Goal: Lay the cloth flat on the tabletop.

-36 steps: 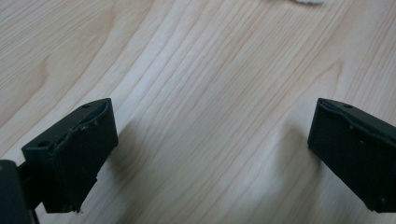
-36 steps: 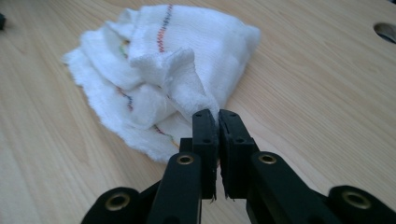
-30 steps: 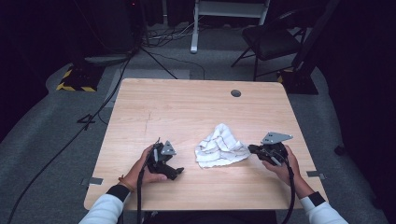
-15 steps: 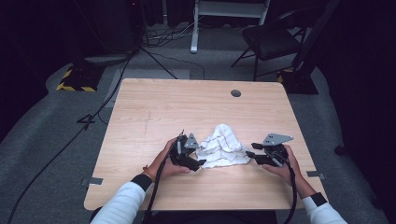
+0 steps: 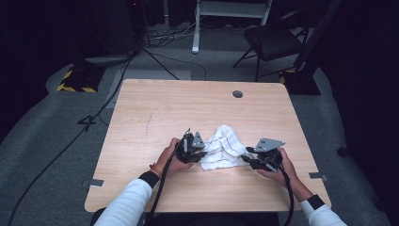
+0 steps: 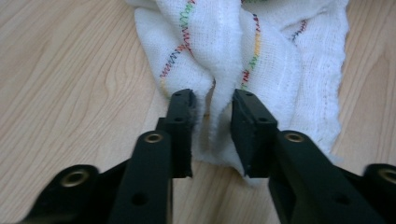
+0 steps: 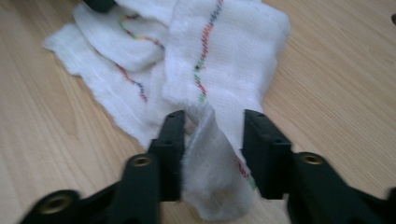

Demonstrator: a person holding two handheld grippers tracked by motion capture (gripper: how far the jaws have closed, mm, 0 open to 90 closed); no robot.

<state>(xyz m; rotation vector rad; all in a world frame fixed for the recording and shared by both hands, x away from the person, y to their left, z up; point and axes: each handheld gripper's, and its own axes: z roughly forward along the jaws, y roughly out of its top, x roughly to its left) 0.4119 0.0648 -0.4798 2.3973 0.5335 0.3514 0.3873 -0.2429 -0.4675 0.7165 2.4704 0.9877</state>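
White gauzy cloth (image 5: 222,148) with thin coloured stitch lines lies crumpled on the light wood table (image 5: 155,108), near the person's edge, between the two grippers. High view: left gripper (image 5: 201,153) at the cloth's left edge, held by the left hand (image 5: 171,160); right gripper (image 5: 245,157) at the cloth's right edge, held by the right hand (image 5: 277,167); both touch the cloth, with a grey plate on top of each. Dark floor, black chair (image 5: 270,40) and cables (image 5: 164,35) beyond the table. Left gripper view: the cloth (image 6: 233,60) sits bunched in upright folds, and the left gripper (image 6: 212,116) has just been closing, its jaws now narrowly apart with a fold of fabric between them; the pads look pressed against that fold, so pinching the cloth. Right gripper view: the cloth (image 7: 205,56) spreads ahead on the wood, and a raised flap runs back between the jaws of the right gripper (image 7: 212,135), which have just been closing; the left pad touches the flap, a gap shows by the right pad, so cannot tell whether it pinches.
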